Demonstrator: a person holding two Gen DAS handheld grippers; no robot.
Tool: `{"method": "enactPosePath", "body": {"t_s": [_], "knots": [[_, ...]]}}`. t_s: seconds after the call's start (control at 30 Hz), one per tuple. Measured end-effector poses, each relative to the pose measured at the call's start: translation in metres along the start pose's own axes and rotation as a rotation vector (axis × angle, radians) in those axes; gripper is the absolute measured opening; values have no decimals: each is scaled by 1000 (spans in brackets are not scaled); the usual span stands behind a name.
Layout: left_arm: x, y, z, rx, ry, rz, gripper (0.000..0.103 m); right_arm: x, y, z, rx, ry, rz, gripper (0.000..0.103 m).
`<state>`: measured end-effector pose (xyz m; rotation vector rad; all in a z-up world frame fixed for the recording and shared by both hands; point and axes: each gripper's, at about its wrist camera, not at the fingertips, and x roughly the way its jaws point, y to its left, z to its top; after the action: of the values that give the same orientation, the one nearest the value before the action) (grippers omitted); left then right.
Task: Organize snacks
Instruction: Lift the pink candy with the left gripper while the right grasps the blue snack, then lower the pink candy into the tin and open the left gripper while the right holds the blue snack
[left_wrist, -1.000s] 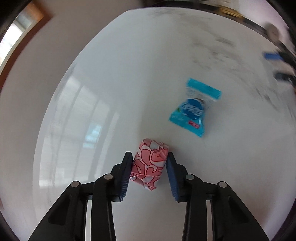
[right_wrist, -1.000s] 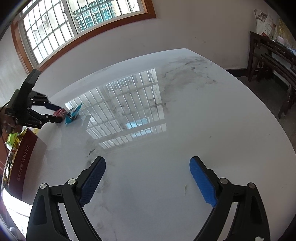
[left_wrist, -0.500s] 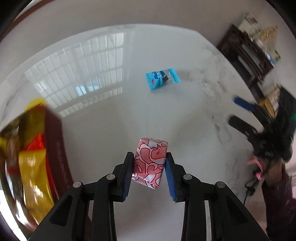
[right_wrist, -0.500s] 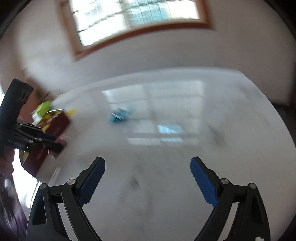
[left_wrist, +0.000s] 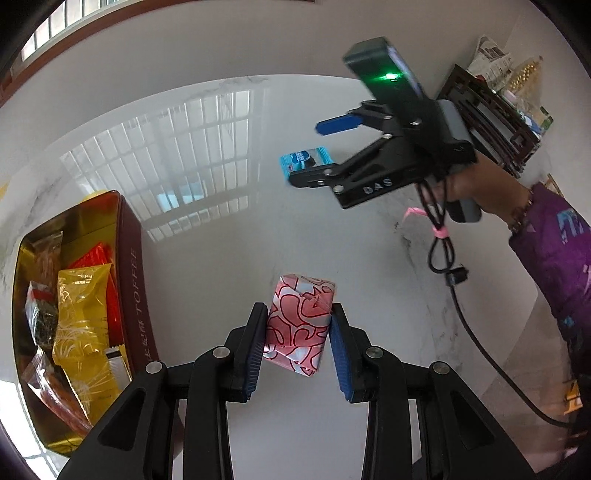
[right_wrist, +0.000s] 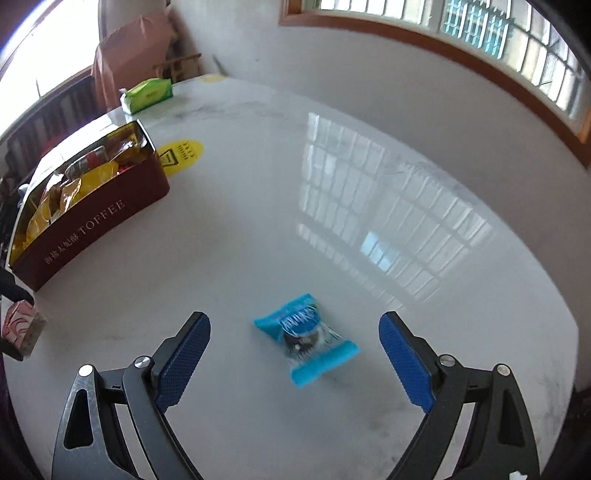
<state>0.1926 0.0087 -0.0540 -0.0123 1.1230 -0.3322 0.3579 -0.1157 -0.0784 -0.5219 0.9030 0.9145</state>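
Note:
My left gripper (left_wrist: 297, 310) is shut on a pink packet with a red heart pattern (left_wrist: 299, 325) and holds it above the white table (left_wrist: 221, 240), just right of the dark red toffee tin (left_wrist: 129, 266). That tin (right_wrist: 92, 218) stands open and holds several wrapped snacks. A blue snack packet (right_wrist: 306, 343) lies flat on the table between the blue pads of my right gripper (right_wrist: 293, 321). Its jaws are closing, and the pads stand well clear of the packet on both sides. From the left wrist, the right gripper (left_wrist: 306, 155) hovers over the blue packet (left_wrist: 304, 157).
A green tissue pack (right_wrist: 147, 94) sits at the table's far edge beyond the tin, with a round yellow sticker (right_wrist: 181, 151) beside the tin. A dark wooden shelf (left_wrist: 491, 110) stands past the table. A cable (left_wrist: 461, 295) hangs from the right hand.
My left gripper carried the pink packet away from the blue one, over beside the tin, rolling as it went. My right gripper swung across the table and now straddles the blue packet.

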Motion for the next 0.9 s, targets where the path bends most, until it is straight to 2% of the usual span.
{"method": "enactPosePath", "body": {"t_s": [0.07, 0.1, 0.13, 0.17, 0.23, 0.37, 0.47, 0.57, 0.67, 0.73, 0.9], "knots": [[3, 5, 2, -4, 1, 1, 35, 7, -1, -1, -2, 26, 3, 82], [3, 7, 1, -6, 3, 0, 35, 11, -5, 0, 0, 46, 3, 74], [3, 8, 1, -10, 3, 0, 35, 16, -8, -2, 12, 67, 16, 61], [6, 9, 4, -14, 1, 2, 35, 16, -11, -5, 25, 64, 27, 59], [5, 11, 3, -23, -2, 4, 35, 12, -18, -7, 63, 54, 12, 40], [4, 12, 3, -42, -3, 0, 35, 5, -15, -19, 117, 47, 4, 40], [-1, 9, 3, -36, -20, 7, 35, -11, -11, -37, 191, 19, -54, 39], [-8, 4, 1, -28, -37, 6, 35, -38, -13, -69, 327, -35, -103, 39], [-15, 2, -1, -24, -52, 18, 35, -76, -27, -118, 515, -99, -195, 39], [-20, 4, -2, -41, -62, 2, 35, -104, -43, -162, 682, -138, -265, 39], [-40, 15, -6, -95, -110, 7, 35, -141, -66, -241, 959, -159, -427, 39]]}}
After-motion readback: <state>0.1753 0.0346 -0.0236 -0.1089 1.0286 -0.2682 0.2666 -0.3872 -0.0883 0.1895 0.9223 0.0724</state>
